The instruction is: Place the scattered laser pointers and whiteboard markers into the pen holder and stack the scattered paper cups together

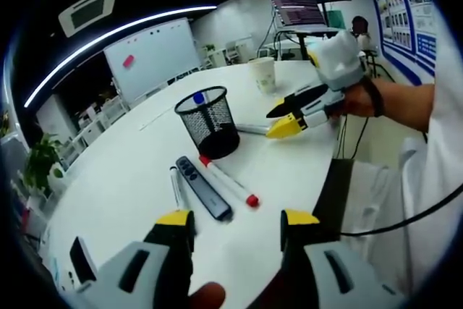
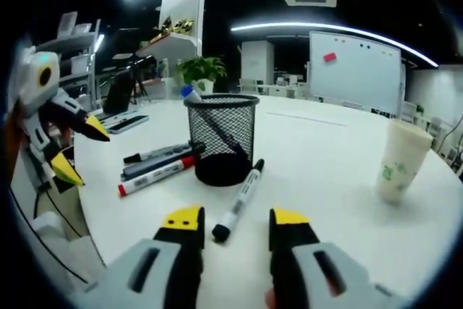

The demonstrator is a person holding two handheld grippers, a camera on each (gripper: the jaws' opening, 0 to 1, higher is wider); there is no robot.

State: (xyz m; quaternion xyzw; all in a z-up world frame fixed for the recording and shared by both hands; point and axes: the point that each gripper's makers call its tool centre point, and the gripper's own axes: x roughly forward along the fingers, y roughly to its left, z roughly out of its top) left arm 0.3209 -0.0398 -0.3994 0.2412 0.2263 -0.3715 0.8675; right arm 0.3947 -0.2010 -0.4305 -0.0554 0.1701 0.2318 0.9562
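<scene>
Left gripper view: left gripper (image 1: 237, 223) gapes empty above the red-capped marker (image 1: 228, 181) by the table's (image 1: 123, 179) near edge. Right gripper view: right gripper (image 2: 230, 220) open, straddling the black marker (image 2: 239, 200) against the pen holder (image 2: 222, 137); closing askew could roll it away.

Our left gripper (image 1: 237, 223) has its yellow-tipped fingers (image 1: 176, 219) spread wide with nothing between them. Our right gripper (image 2: 236, 221) is likewise parted and empty-handed. In the left gripper view our hand (image 1: 356, 100) grips the right gripper, forearm extended behind its fingers.
</scene>
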